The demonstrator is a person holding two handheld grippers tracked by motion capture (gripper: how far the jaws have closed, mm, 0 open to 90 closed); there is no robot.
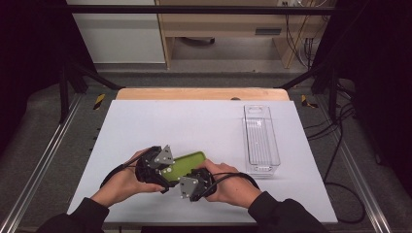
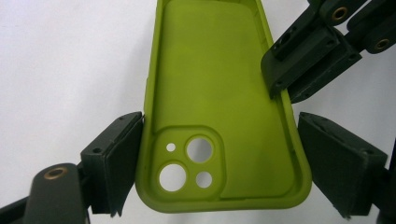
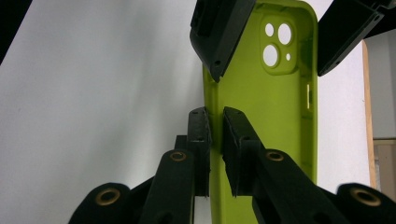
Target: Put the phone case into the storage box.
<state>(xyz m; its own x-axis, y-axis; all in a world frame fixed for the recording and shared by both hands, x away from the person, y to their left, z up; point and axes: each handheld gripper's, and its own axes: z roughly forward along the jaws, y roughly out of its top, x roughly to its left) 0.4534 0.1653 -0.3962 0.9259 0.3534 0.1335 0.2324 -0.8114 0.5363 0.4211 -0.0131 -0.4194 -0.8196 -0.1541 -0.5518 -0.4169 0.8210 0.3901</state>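
Green phone case (image 2: pixel 219 107) lifted, right gripper (image 3: pixel 215 133) jaws clamped on its side wall, left gripper (image 2: pixel 219 158) jaws apart straddling the camera-cutout end (not squeezing yet), clear bin (image 1: pixel 261 140) unfilled, placing likely left.

The phone case (image 1: pixel 187 164) lies on the table (image 1: pixel 145 126), apparently flat, left of the bin (image 1: pixel 261 138).

Left gripper (image 1: pixel 164 171): held in the person's left hand (image 1: pixel 124 180), forearm in a dark sleeve entering from the bottom edge; jaws spread wide, one on each side of the phone case (image 2: pixel 219 107), its camera-cutout end between them. Right gripper (image 1: pixel 180 173): held in the right hand (image 1: pixel 233 187), dark sleeve likewise; jaws drawn close together, pinching one side wall of the case. Both grippers sit low over the desk, close together, heads angled inward toward each other.
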